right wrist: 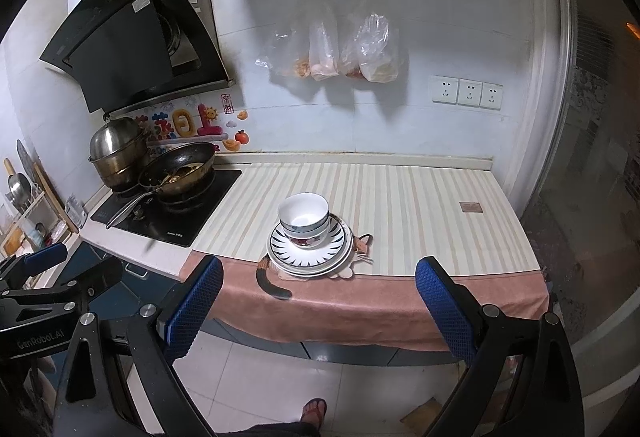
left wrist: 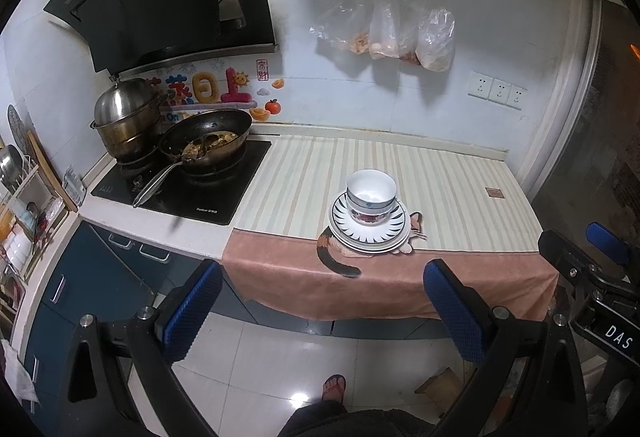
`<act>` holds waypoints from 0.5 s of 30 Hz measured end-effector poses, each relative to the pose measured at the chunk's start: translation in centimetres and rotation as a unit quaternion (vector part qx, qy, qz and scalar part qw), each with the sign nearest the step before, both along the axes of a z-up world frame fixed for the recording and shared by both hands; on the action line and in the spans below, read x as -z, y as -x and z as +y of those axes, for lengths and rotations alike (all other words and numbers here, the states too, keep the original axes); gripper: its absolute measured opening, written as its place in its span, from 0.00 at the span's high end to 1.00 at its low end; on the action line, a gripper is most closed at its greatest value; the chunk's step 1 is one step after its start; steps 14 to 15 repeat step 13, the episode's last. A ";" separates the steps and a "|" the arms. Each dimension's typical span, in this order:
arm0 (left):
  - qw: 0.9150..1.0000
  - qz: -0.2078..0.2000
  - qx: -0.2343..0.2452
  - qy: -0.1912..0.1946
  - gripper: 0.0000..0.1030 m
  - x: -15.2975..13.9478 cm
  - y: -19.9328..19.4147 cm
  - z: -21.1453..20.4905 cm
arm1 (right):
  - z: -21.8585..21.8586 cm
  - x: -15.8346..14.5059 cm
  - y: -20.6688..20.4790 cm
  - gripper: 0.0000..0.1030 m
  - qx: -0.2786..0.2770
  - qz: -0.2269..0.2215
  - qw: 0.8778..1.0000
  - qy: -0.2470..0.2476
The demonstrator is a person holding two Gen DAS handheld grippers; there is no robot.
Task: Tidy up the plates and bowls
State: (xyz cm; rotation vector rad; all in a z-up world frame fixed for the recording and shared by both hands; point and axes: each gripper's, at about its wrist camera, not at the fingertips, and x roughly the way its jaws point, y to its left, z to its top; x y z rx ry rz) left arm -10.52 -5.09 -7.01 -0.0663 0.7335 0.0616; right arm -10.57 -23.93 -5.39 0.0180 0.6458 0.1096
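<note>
Since the bowls (left wrist: 371,197) already sit nested on the stack of plates (left wrist: 369,233), the tidying looks almost done. The pile rests on the striped cloth (right wrist: 420,205), well ahead of both sets of fingers and between them. The left gripper (left wrist: 322,305) and the right gripper (right wrist: 318,301) are both spread wide, holding nothing.

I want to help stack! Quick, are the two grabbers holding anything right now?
Left gripper: open, holding nothing, short of the pink-edged striped counter cloth.
Right gripper: open, holding nothing.
</note>
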 end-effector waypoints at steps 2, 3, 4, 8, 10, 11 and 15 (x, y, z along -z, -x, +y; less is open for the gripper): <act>1.000 0.000 0.000 0.000 0.00 0.0 0.0 0.3 | 0.3 0.1 0.1 0.04 0.000 0.001 1.000 0.000; 1.000 0.000 0.000 0.000 0.00 0.0 0.0 0.4 | 0.4 0.0 0.2 0.04 0.001 0.000 1.000 0.000; 1.000 0.000 0.001 -0.001 0.00 0.0 -0.1 0.6 | 0.5 0.1 0.2 0.04 0.000 0.001 1.000 0.001; 1.000 0.001 0.000 -0.002 0.00 0.1 0.0 1.0 | 0.8 0.1 0.3 0.04 0.000 0.000 1.000 0.000; 1.000 0.000 -0.001 -0.003 0.00 0.1 0.0 1.2 | 1.1 0.1 0.3 0.04 -0.001 0.000 1.000 0.001; 1.000 -0.001 -0.001 -0.003 0.00 0.1 0.0 1.3 | 1.1 0.1 0.2 0.04 -0.002 0.000 1.000 0.001; 1.000 -0.003 -0.001 -0.005 0.00 0.0 0.1 1.5 | 1.5 0.0 0.1 0.04 -0.002 0.000 1.000 0.001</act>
